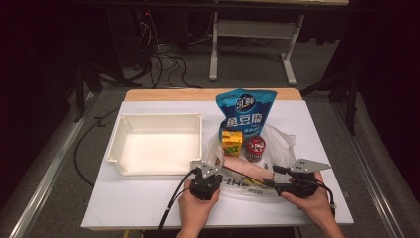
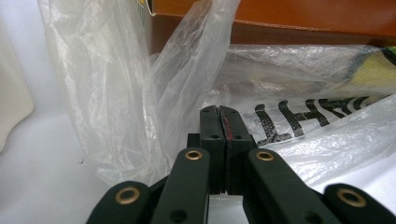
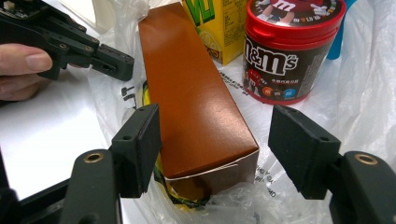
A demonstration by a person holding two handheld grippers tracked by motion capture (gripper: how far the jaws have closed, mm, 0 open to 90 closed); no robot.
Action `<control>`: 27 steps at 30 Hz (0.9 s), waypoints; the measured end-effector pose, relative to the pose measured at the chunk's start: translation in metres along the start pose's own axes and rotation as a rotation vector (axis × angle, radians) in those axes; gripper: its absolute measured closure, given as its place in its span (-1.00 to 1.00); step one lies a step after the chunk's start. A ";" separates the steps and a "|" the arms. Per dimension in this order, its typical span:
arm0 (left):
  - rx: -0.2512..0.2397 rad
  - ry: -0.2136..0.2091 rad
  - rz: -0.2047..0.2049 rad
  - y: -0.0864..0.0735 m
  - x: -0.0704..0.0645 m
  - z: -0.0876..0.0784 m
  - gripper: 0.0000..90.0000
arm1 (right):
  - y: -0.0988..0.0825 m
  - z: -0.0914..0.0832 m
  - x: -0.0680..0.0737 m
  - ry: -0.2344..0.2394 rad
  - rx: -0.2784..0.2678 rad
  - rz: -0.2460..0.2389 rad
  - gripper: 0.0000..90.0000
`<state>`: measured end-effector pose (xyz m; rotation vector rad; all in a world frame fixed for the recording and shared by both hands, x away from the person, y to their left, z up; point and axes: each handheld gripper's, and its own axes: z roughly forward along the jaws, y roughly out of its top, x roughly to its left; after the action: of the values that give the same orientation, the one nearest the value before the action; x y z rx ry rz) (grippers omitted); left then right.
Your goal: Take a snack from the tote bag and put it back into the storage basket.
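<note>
- Now, starting at the desk's [image 1: 148, 208] left half, the white bin [image 1: 157, 144] sits empty near the left edge, just beside the clear plastic bag [image 1: 247, 186], so we judge it the drop-off for the goods.
- Our left gripper [image 2: 219, 112] is clenched on a fold of that bag near the desk's front edge; we should keep the pinch steady so the film stays taut and the mouth does not collapse.
- The brown box [image 3: 196, 102] lies lengthwise on the bag, between both grippers, toward the front edge, with the yellow carton [image 3: 222, 28] and red candy jar [image 3: 287, 51] behind it.
- Our right gripper [image 3: 215, 144] stands released, pads either side of the box's near end without pressing; we should square them on the flat sides, clear of loose film, before closing.
</note>
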<state>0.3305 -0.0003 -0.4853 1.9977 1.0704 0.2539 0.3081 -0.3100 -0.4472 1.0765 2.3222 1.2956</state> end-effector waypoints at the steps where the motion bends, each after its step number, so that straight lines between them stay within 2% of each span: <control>1: 0.000 0.000 0.000 0.000 0.000 0.000 0.98 | 0.000 0.000 -0.001 0.006 0.000 0.004 -0.22; 6: 0.000 -0.001 0.001 0.000 0.000 0.000 0.97 | -0.005 0.000 -0.001 0.032 0.011 -0.031 -0.20; 7: 0.000 -0.001 0.001 0.000 0.000 0.000 0.97 | -0.005 0.000 -0.001 0.017 0.017 -0.033 -0.19; 11: 0.000 0.000 0.003 0.000 0.000 0.000 0.97 | -0.005 0.005 -0.006 -0.007 0.019 -0.003 -0.20; 18: 0.001 -0.001 0.004 0.000 0.000 0.000 0.97 | 0.000 0.022 -0.007 0.015 0.046 -0.037 -0.29; 20: 0.001 -0.001 0.005 0.000 0.000 0.000 0.97 | 0.000 0.028 -0.005 0.008 0.070 -0.067 -0.28; 25: 0.001 -0.001 0.006 0.000 -0.001 0.000 0.97 | -0.001 0.043 0.003 0.035 0.116 -0.102 -0.23; 27: 0.001 0.001 0.007 0.000 -0.001 0.000 0.97 | -0.003 0.048 0.005 0.031 0.127 -0.115 -0.19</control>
<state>0.3301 -0.0009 -0.4853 2.0023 1.0647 0.2577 0.3298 -0.2777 -0.4756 0.9497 2.4782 1.1446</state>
